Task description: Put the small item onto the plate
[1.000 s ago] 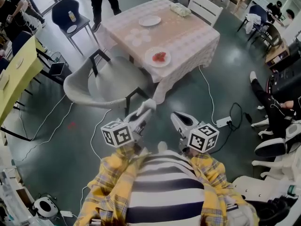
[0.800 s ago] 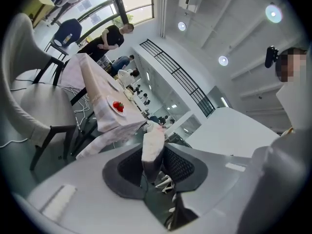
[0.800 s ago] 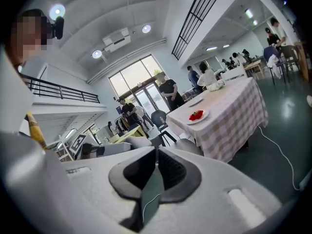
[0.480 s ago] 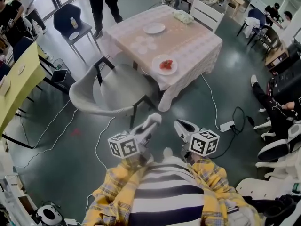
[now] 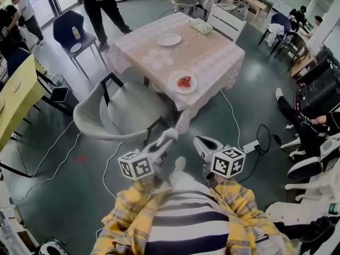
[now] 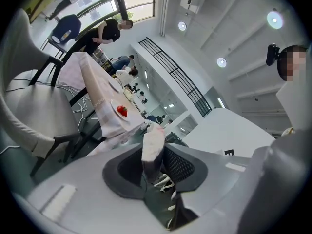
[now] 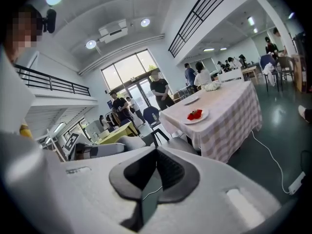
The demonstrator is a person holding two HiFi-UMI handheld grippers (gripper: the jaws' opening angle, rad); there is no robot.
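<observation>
Head view: large hall with a dark green floor (image 5: pixel 64 185). A square table under pink checked cloth (image 5: pixel 212 52) is standing ahead, with a grey shell chair (image 5: pixel 122 108) just before it. A white plate bearing red fruit (image 5: pixel 172 84) is sitting at the table's near edge. Both grippers are hanging well short of the table.

Left gripper view: the left gripper (image 6: pixel 157 154) is pinching a small pale pink-white block (image 6: pixel 152 141), jaws partly closed on it.

Right gripper view: the right gripper (image 7: pixel 155 160) is riding with jaws together, nothing between them.

Judging: pickup done; the carry to the table and the setting down are remaining.
</observation>
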